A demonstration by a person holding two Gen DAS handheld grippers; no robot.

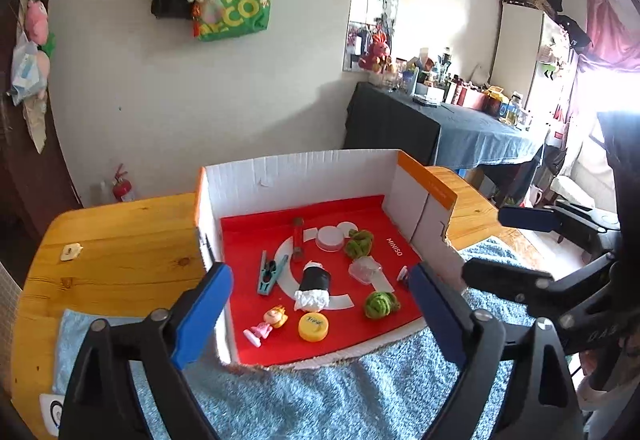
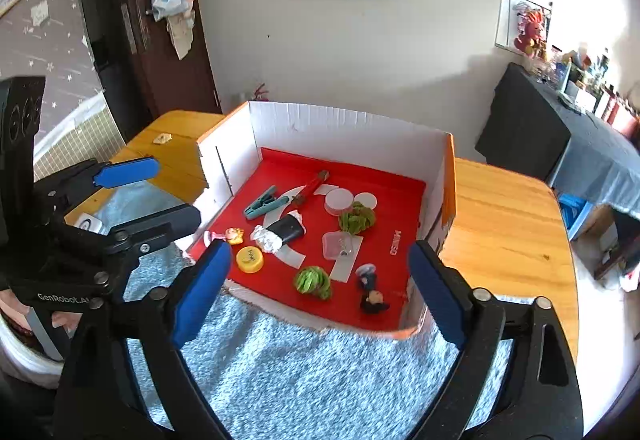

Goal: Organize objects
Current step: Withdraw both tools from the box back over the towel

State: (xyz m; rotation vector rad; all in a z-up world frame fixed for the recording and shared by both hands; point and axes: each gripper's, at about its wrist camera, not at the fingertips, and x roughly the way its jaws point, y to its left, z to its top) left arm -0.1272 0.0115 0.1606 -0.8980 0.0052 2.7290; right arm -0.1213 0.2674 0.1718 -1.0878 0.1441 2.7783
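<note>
Although the box [image 1: 304,176] shows most of its red floor, the right wall hides nearly all of a dark figurine [image 2: 370,290] from the left wrist view, and only the right wrist view shows it, lying in the box's near right corner. What the clear plastic piece [image 1: 365,269] near the box's middle is cannot be made out. The box stands on a desk [image 1: 120,232] with its open front on a blue rug [image 2: 300,368].

Inside the box lie a yellow cap [image 1: 313,326] and a pink doll [image 1: 267,324] at the near left, a black roll [image 1: 314,286] in the middle, a teal clip [image 1: 270,274] to the left, a white lid [image 1: 330,238] and a red tube [image 1: 297,238] toward the back, and two green balls [image 1: 359,243] [image 1: 380,305] toward the right.

The left gripper [image 1: 320,304] hangs before the box's open front, fingers spread as wide as the box and holding nothing. The right gripper [image 2: 320,280] hangs likewise before the front edge, wide apart and bare, touching nothing.
</note>
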